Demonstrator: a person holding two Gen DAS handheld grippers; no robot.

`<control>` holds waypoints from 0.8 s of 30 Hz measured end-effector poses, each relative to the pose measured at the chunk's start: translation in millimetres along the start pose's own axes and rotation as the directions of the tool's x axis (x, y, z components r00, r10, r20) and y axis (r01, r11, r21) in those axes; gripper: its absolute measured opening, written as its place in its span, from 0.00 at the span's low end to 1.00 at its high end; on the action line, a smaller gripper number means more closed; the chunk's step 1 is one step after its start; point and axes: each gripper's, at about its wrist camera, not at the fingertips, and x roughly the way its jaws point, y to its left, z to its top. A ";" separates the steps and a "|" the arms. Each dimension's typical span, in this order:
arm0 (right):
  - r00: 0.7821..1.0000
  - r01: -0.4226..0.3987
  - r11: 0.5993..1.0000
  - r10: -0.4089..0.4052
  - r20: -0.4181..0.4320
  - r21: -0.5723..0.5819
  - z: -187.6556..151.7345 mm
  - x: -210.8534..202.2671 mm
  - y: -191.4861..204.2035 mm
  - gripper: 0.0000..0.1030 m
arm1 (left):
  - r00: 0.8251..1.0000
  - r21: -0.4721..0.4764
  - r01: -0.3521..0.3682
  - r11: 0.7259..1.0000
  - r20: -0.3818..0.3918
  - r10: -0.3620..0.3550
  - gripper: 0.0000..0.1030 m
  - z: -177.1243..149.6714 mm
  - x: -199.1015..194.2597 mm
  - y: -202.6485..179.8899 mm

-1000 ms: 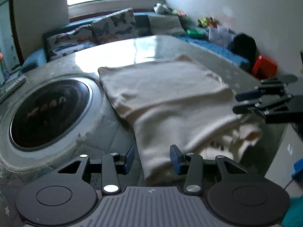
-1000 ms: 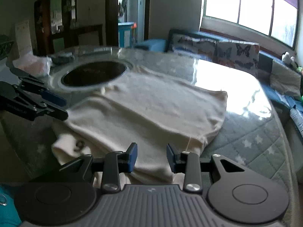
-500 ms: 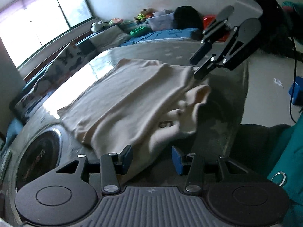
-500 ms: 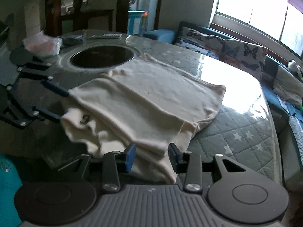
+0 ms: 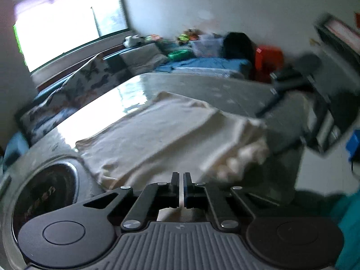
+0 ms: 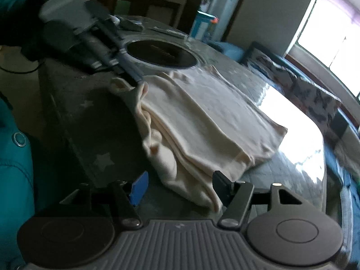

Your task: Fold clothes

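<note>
Left gripper [image 5: 181, 190] fingers clenched on edge of cream garment [image 5: 171, 132], cloth pinched between pads. Right gripper [image 6: 180, 186] fingers spreading, near corner of garment lying between them, not pinched. Rest of garment spread ahead of both on quilted table [image 6: 292, 168], beside round black inset [image 6: 160, 52].

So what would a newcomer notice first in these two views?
The cream garment, part-folded on the grey quilted table, its bunched edge spilling over the near side. Next, the left gripper, shut on a thin edge of that fabric, and the right gripper, its fingers opening either side of a corner of the cloth. Beyond the garment, a dark round cooktop is set into the table.
</note>
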 end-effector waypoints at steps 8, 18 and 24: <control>0.999 -0.032 0.998 0.034 0.024 -0.056 2.7 16.9 7.0 0.64 | 0.998 -0.080 0.054 0.995 -0.030 -0.056 0.04 0.3 0.1 20.5; 0.998 -0.065 0.997 0.064 0.022 0.043 3.4 21.5 -4.0 0.63 | 0.995 0.181 0.074 0.981 -0.081 -0.060 0.42 -29.7 -8.9 -21.8; 0.997 -0.065 0.996 0.063 0.036 0.057 7.5 17.2 -5.9 0.63 | 0.998 0.302 0.059 0.952 -0.049 -0.047 0.41 -37.8 1.9 -49.5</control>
